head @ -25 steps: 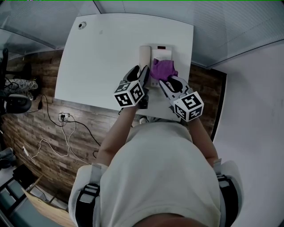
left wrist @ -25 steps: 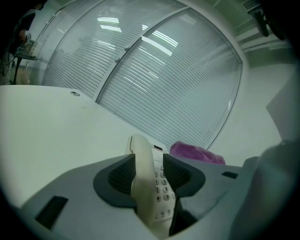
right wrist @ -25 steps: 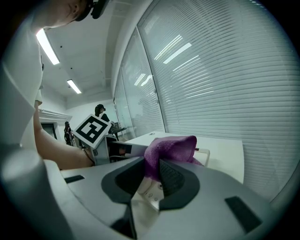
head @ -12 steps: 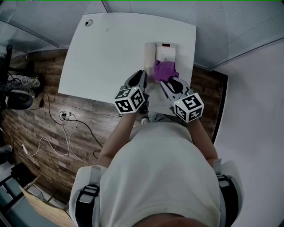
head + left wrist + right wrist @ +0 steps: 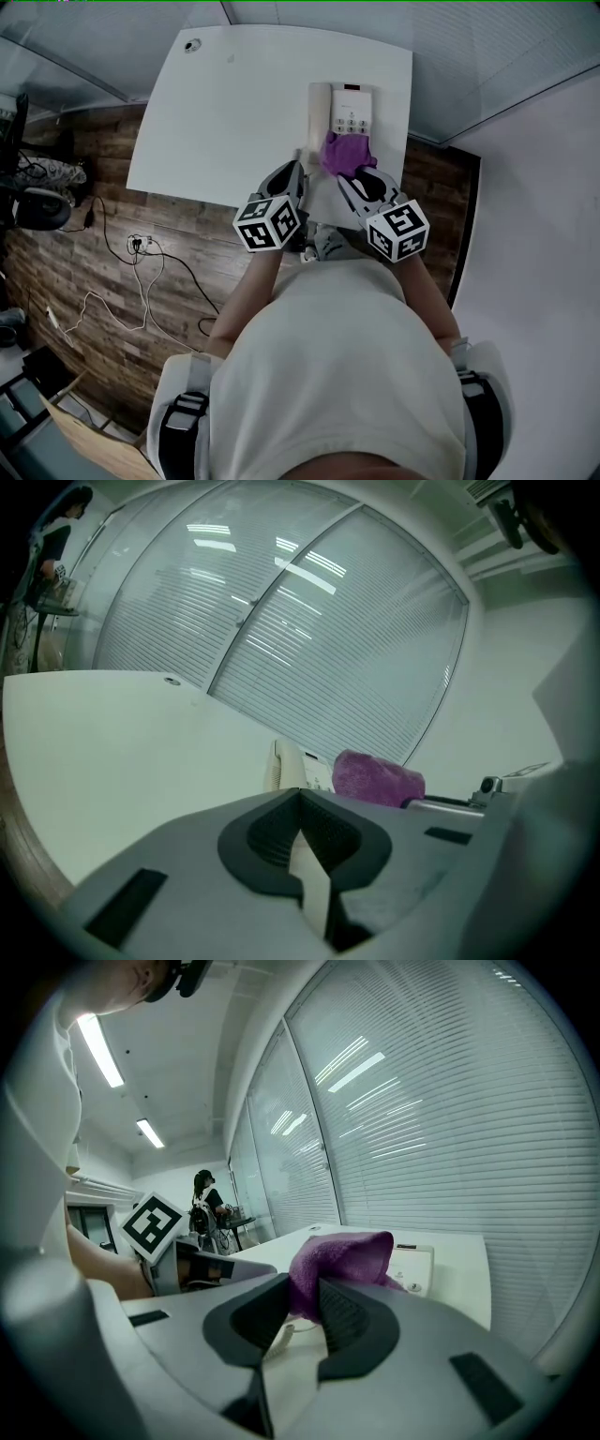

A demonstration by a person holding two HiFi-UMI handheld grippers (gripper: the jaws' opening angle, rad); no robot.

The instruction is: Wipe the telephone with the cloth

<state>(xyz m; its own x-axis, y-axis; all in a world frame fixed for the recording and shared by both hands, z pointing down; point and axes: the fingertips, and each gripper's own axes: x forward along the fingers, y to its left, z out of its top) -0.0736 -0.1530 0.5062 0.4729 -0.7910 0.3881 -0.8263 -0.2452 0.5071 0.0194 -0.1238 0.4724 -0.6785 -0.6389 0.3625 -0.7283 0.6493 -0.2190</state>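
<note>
The white telephone [image 5: 351,105] lies on the right part of the white surface [image 5: 225,112], close to its far edge, with the handset [image 5: 320,108] resting along its left side. The purple cloth [image 5: 344,152] is bunched on the near end of the telephone and covers that end, while the rows of buttons beyond it are free to see.

The right tool [image 5: 350,176] is clenched on the cloth. In the right gripper view a fold of the purple fabric stands pinched between the two dark pads [image 5: 342,1312] and rises above them, and the telephone is seen just behind it.

The left tool [image 5: 299,167] is just beside the near left corner of the telephone, apart from the cloth. Its jaws have just been closing, and in the left gripper view they stand together with nothing between them. The handset and the cloth are seen beyond the tips.

The two tools are near each other, side by side, both pointing away from the person and a little downward. Under the near edge of the surface there is a wooden floor [image 5: 84,253] with some cables [image 5: 141,272] on it
</note>
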